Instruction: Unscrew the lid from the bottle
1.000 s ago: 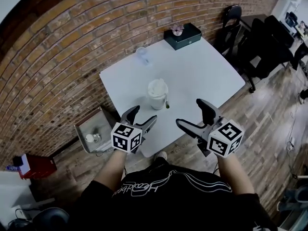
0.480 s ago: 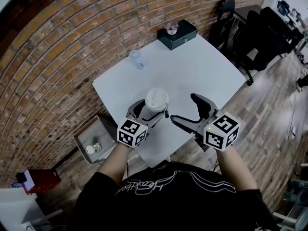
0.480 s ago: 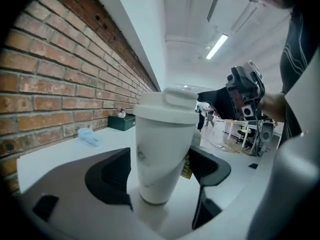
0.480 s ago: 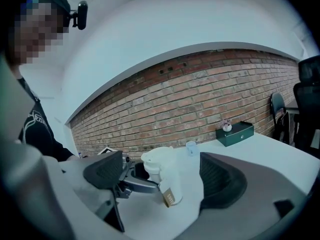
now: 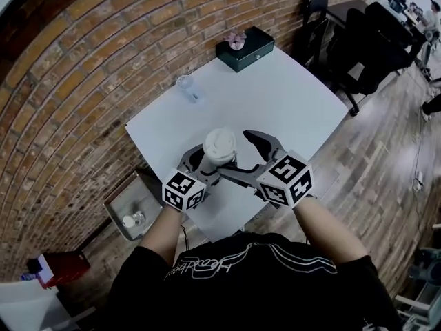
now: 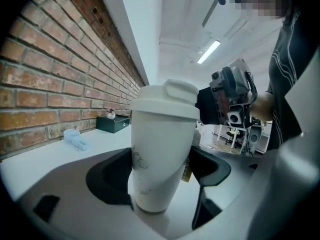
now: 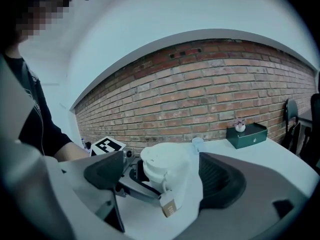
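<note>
One white square tabletop (image 5: 275, 95) carries everything, its surface smooth and matt. Next in size, the left gripper (image 6: 160, 169) has its dark padded jaws pressed against both sides of the tall white tapered bottle (image 6: 160, 134), probably to anchor the body against turning. The right gripper (image 7: 162, 174) faces it from the opposite side with jaws apart, straddling the top without pinching it. One pad looks ribbed, suited to biting on smooth plastic. The bottle is by the tabletop's near edge, slightly tilted; whether its base rests there I cannot tell. Its domed white plastic lid (image 5: 220, 143), with a raised flap, is on. Smallest, a brown paper tag (image 7: 168, 205) dangles beneath the lid.
</note>
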{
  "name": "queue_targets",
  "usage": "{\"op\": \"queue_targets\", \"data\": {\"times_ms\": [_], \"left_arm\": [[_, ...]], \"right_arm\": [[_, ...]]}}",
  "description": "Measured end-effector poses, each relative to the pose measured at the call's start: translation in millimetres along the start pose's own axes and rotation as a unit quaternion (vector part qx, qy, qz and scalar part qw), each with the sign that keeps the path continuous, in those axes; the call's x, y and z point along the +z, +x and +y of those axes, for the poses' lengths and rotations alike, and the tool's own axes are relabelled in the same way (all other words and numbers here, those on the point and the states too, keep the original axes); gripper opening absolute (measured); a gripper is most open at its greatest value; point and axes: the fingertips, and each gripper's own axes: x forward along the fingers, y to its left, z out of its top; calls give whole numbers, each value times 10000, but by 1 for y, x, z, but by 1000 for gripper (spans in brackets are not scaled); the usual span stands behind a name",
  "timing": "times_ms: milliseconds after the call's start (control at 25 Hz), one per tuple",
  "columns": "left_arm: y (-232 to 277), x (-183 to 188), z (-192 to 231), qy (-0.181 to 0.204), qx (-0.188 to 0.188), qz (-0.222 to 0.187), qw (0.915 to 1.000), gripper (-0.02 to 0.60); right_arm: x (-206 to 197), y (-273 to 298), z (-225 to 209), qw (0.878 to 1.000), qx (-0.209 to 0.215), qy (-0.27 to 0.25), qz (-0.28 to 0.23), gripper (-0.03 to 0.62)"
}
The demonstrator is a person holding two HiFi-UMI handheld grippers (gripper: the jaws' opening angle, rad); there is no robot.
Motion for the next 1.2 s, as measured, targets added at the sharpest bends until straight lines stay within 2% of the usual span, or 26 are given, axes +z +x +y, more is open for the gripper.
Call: {"op": "queue_targets", "data": {"times_ms": [240, 480, 600, 1200], "left_arm": [[-2, -1, 0, 29, -78, 52, 10000, 365], [-5, -4, -1, 22, -123, 53, 9999, 365], [-4, -3, -2, 25, -108, 25, 9999, 365], [-4, -3, -1, 45, -66, -20, 10000, 364]], "right_arm": [[2, 18, -6, 9999, -7, -6, 142, 439], [3, 38, 3, 9990, 105, -271, 335, 426], [5, 42, 4, 9987, 86, -377, 338, 388], [4, 40, 3, 9984, 178, -447, 299, 390]]}}
